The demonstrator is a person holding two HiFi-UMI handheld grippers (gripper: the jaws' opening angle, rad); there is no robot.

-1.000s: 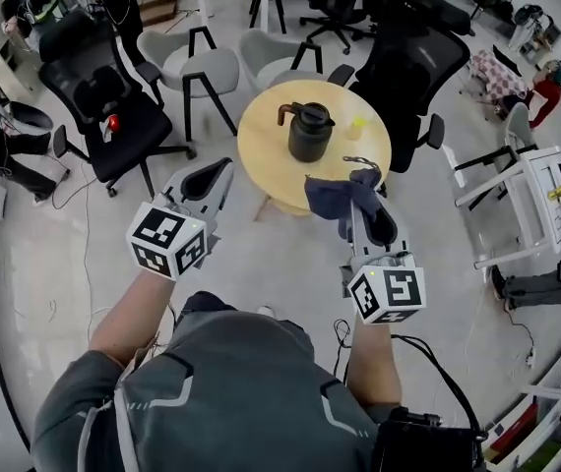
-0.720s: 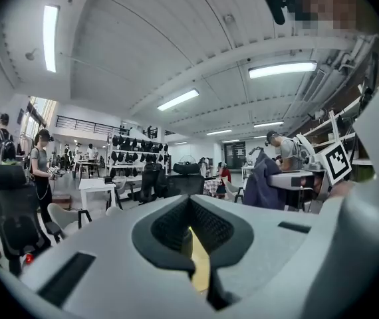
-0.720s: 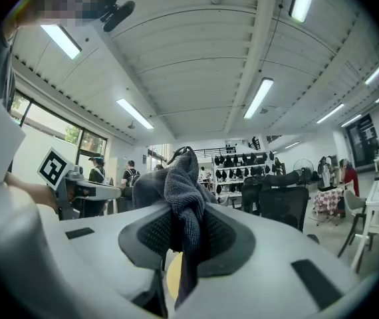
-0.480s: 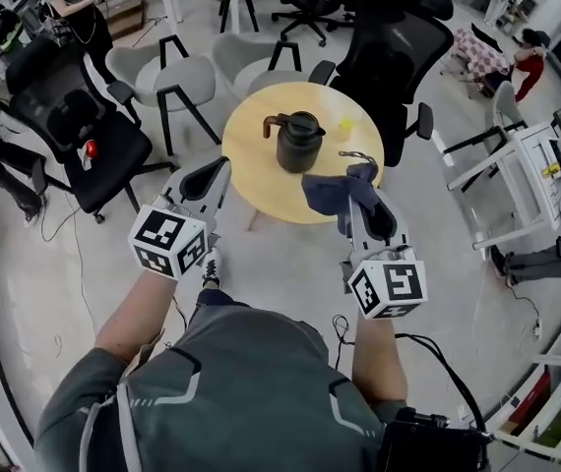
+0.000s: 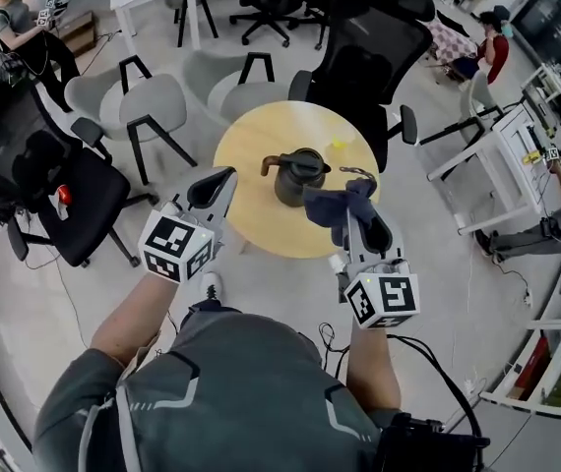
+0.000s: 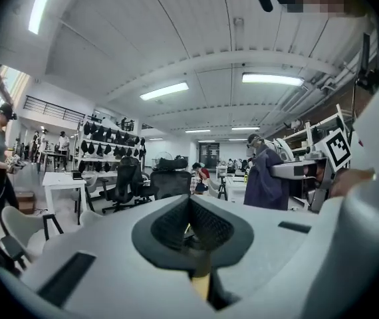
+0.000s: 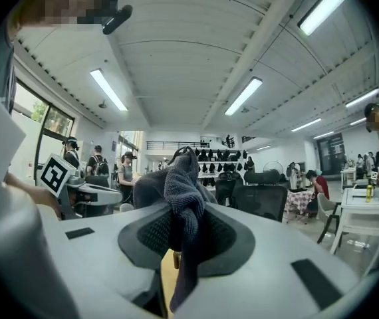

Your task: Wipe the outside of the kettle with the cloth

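A dark kettle point(image 5: 297, 176) with a brown handle stands near the middle of the round wooden table point(image 5: 251, 214). My right gripper point(image 5: 356, 205) is shut on a blue-grey cloth point(image 5: 333, 206), which hangs just right of the kettle, above the table's right part. In the right gripper view the cloth point(image 7: 183, 198) bulges up out of the closed jaws. My left gripper point(image 5: 219, 180) is at the table's left edge, a little left of the kettle, shut and holding nothing. In the left gripper view the left gripper's point(image 6: 191, 226) pads meet, and the cloth point(image 6: 266, 178) shows at right.
A small yellow thing point(image 5: 338, 147) lies on the table behind the kettle. Black office chairs point(image 5: 371, 52) and grey chairs point(image 5: 141, 106) ring the table. A white desk point(image 5: 502, 155) stands at right, with people seated near it.
The view has shifted so the table and kettle sit closer below me. Both grippers have come nearer the kettle, the cloth still in the right one.
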